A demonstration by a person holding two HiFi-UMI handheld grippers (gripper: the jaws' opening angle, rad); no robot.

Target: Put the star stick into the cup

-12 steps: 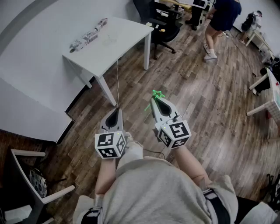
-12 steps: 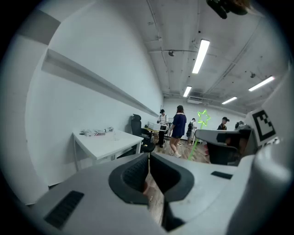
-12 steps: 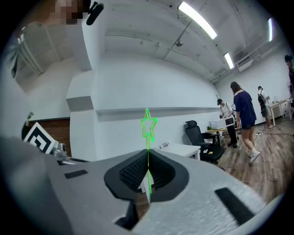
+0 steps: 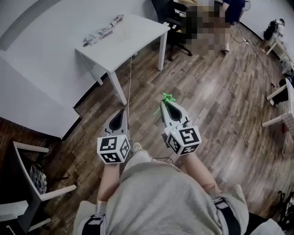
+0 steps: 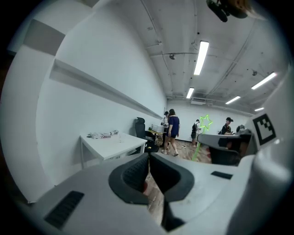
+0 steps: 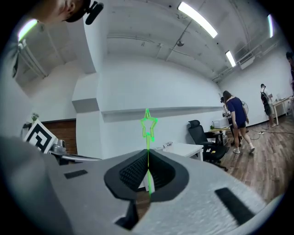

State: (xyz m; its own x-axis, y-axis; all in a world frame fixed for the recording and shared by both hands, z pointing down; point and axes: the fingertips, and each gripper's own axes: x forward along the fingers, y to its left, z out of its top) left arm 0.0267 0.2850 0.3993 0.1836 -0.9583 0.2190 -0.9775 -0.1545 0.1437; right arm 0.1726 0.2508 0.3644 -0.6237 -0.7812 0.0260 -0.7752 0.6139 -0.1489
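Note:
My right gripper [image 4: 166, 104] is shut on the thin green star stick [image 4: 167, 97], held over the wooden floor. In the right gripper view the stick runs up between the closed pads, and its star [image 6: 148, 124] stands above the gripper [image 6: 147, 156]. To its left, my left gripper [image 4: 121, 118] is shut with nothing in it; its pads meet in the left gripper view [image 5: 148, 158]. The star [image 5: 205, 122] also shows there, off to the right. Ahead stands a white table [image 4: 138, 43]. A small clear cup-like thing [image 5: 120, 136] sits on it, too faint to make out in the head view.
A long printed packet [image 4: 103, 31] lies at the table's far left edge. A thin cable [image 4: 129, 78] hangs from the table to the floor. A black office chair [image 4: 172, 13] and people stand beyond the table. A white chair frame [image 4: 27, 179] is at lower left.
The white table has come nearer and shifted right in the head view. Both grippers keep their places and their grip; the star stick stays in the right one.

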